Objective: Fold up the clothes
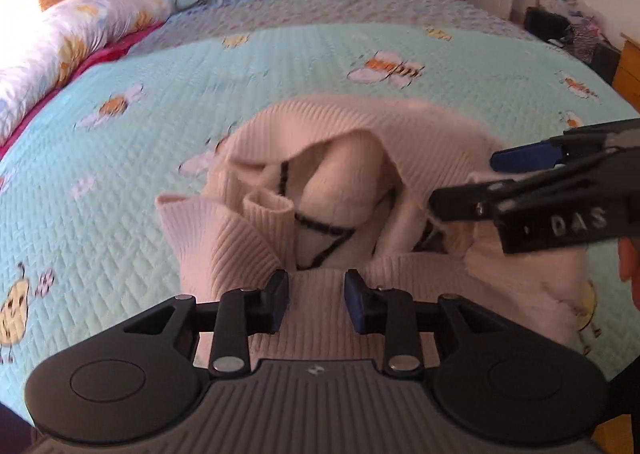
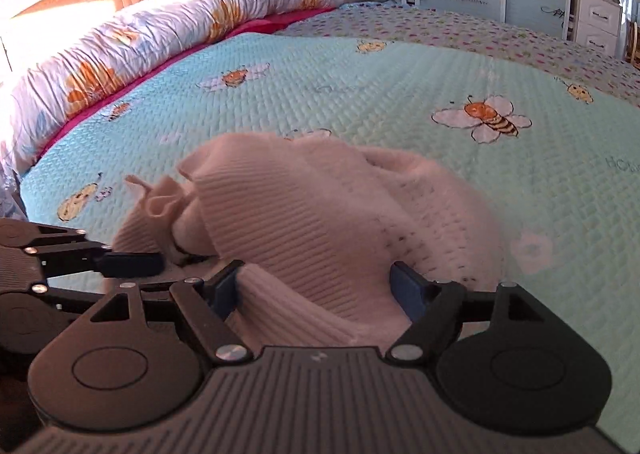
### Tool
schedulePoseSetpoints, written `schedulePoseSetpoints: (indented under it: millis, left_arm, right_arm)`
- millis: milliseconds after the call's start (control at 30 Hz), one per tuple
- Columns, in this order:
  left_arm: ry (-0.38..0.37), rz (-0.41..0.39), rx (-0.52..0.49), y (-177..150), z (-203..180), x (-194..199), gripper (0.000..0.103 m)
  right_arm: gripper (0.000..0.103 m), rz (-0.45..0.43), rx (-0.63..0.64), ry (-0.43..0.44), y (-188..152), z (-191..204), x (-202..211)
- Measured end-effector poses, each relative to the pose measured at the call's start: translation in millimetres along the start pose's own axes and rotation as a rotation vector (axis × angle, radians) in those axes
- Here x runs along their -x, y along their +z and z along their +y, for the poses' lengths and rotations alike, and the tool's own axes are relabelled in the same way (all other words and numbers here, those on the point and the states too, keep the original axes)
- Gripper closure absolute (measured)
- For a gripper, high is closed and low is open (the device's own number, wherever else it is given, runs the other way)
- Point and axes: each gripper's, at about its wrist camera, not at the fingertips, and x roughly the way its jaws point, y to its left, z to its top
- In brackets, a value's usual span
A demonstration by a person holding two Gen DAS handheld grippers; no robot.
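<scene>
Sweater lies bunched on bed. Your left claw and right claw gape over folds, gripping nothing; next spread it flat.

- Your left gripper sits at lower centre of its view, fingers parted.
- Your right gripper is spread wide; in the left view it enters from the right edge.

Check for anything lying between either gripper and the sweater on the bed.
Nothing visible does. The left gripper is open with the white sweater directly at its fingertips; the right gripper is open with knit fabric already between its fingers. Only the bedspread surrounds it.
</scene>
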Motion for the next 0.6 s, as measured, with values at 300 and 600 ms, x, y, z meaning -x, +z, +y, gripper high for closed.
schedulePoseSetpoints:
  millis: [300, 600]
  left_arm:
    - [0.046, -0.022, -0.038, -10, 13, 21, 0.065]
    - [-0.022, -0.139, 0.021, -26, 15, 70, 0.062]
  right_arm:
    - [0.033, -0.166, -0.261, -0.055, 13, -40, 60]
    - [0.025, -0.035, 0.001, -0.129, -9, 55, 26]
